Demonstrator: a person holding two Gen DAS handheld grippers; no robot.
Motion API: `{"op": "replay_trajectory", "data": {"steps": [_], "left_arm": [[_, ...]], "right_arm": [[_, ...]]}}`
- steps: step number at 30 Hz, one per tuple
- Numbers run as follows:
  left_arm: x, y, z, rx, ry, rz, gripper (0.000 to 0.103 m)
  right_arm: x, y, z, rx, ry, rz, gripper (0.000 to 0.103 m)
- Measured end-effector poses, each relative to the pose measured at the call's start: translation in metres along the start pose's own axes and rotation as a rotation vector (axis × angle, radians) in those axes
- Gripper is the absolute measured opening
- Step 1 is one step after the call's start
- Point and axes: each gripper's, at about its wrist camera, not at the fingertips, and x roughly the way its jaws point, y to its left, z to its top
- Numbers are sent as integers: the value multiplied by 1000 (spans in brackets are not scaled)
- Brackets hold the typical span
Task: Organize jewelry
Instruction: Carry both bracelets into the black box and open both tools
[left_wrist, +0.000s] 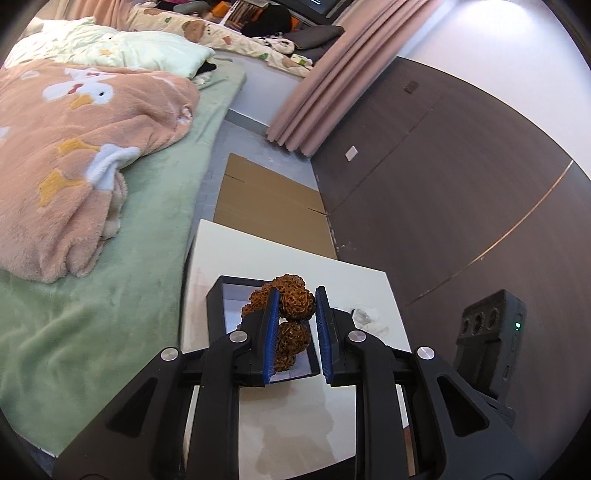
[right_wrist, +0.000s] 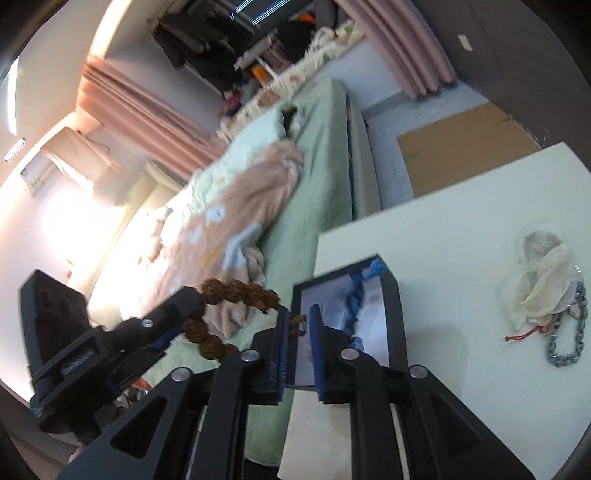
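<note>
While the left gripper (left_wrist: 293, 325) holds the beads (left_wrist: 291, 299) above the box (left_wrist: 218, 295), the right gripper (right_wrist: 299, 332) pinches the strand's end. Pulling apart could snap it, and loosening drops beads off the table (left_wrist: 362, 288).

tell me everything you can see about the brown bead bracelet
The brown bead bracelet is a strand of large, rough, wrinkled seed-like beads, dull reddish brown. It hangs in the air beside the black tray, stretched between both grippers: the left gripper has beads between its blue pads, the right gripper pinches one end. Its string is not visible.
</note>
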Motion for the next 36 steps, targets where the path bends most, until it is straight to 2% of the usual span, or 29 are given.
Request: {"op": "replay_trajectory", "data": {"steps": [1,4,13,15,16,18,20,27,36], "left_arm": [[0,1,-1,-2,2,2,19],[4,3,-3,-4,15,2,19],[40,-10,-14,-7,88,-60,20],[48,-14,-15,0,101,-23,22],[51,-13,-16,-2,104,14,41],[52,-10,-16,-16,95,50,74],[47,-9,-17,-6,68,56,74],[52,-24,-22,60,101,91,77],[82,-72,-41,185,180,50,77]], "right_arm": [[-3,-2,-1,9,-19,-7,68],[-12,-7,-4,17,-40,-21,68],[-61,-70,-14,131,-78,-175,69],[-75,-80,-17,139,-94,-212,69],[-82,-85,-19,138,-103,-231,69],[-95,-94,-22,136,-117,-261,70],[-112,-106,-26,139,-137,-300,73],[-147,-150,-38,196,-178,-376,73],[-156,-180,-46,223,-219,-388,73]]}}
